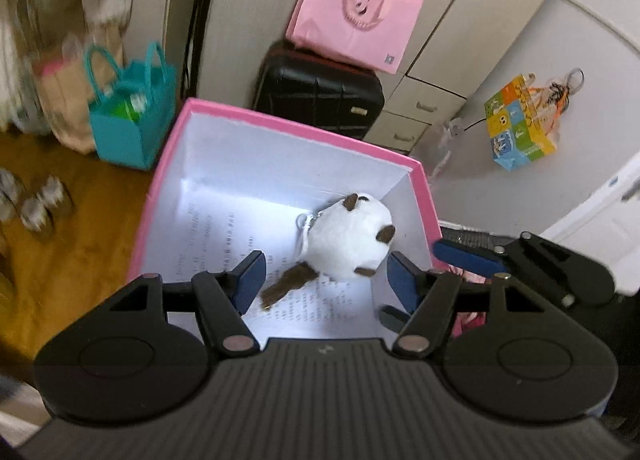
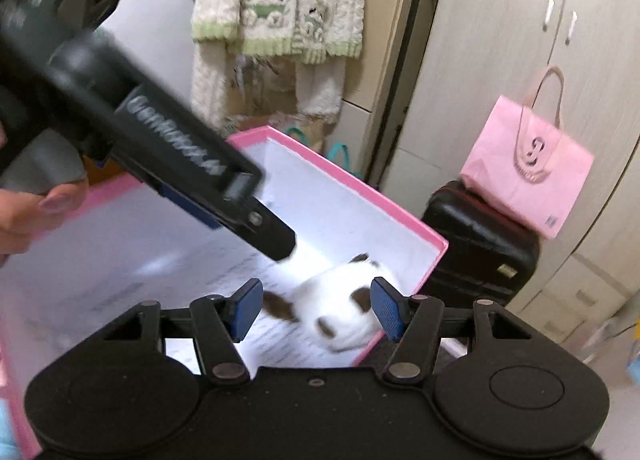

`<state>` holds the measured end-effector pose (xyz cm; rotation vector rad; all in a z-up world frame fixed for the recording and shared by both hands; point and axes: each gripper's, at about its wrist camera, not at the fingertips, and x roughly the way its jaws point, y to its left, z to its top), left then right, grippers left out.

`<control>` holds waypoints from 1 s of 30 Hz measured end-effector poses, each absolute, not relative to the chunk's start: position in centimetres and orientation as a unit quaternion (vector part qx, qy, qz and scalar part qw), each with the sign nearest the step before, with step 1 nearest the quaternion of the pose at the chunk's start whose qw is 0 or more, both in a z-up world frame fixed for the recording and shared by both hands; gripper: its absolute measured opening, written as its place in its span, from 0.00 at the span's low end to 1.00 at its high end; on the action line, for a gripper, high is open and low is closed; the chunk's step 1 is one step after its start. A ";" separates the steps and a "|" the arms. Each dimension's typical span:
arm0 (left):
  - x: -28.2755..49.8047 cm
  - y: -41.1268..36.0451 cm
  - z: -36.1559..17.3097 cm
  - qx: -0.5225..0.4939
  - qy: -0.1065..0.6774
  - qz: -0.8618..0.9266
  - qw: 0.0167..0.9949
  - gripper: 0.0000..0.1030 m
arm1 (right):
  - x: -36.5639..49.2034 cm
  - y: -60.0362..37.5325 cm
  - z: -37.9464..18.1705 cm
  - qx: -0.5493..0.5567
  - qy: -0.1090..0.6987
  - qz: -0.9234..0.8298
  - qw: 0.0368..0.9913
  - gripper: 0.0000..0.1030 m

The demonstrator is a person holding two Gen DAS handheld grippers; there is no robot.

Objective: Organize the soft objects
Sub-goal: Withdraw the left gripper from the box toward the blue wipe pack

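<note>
Round white plush toy with brown patches [image 1: 348, 238] lying inside open pink-rimmed white cardboard box [image 1: 280, 128]; left gripper [image 1: 324, 278] and right gripper [image 2: 318, 306] fingers parted, gripping nothing; risk of grippers colliding over box.

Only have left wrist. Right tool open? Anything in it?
Observer: Right tool is open and grips nothing. The plush lies in the box beyond its fingers.
Operator: Left tool touching the plush?
Observer: Seen side-on, the left tool hangs over the box with its tip near the plush and seemingly clear of it. The picture is too blurred to be sure.
Operator: What's holding it?
Observer: A hand is on its handle, at the picture's left edge.
</note>
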<state>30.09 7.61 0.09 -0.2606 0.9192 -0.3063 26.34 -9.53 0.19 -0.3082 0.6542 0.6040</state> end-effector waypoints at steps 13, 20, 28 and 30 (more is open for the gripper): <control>20.3 5.0 7.5 -0.010 0.377 -0.185 0.908 0.69 | 21.1 -15.8 5.4 0.002 0.347 0.338 0.875 0.63; 15.7 3.0 9.6 0.021 0.378 -0.221 0.899 0.70 | 17.5 -18.6 7.5 0.011 0.343 0.346 0.873 0.63; 10.3 1.0 10.5 0.065 0.370 -0.233 0.897 0.73 | 12.6 -21.3 8.5 0.003 0.340 0.360 0.869 0.63; 9.1 0.5 10.5 0.074 0.370 -0.237 0.895 0.74 | 11.5 -21.8 8.5 0.002 0.339 0.364 0.867 0.64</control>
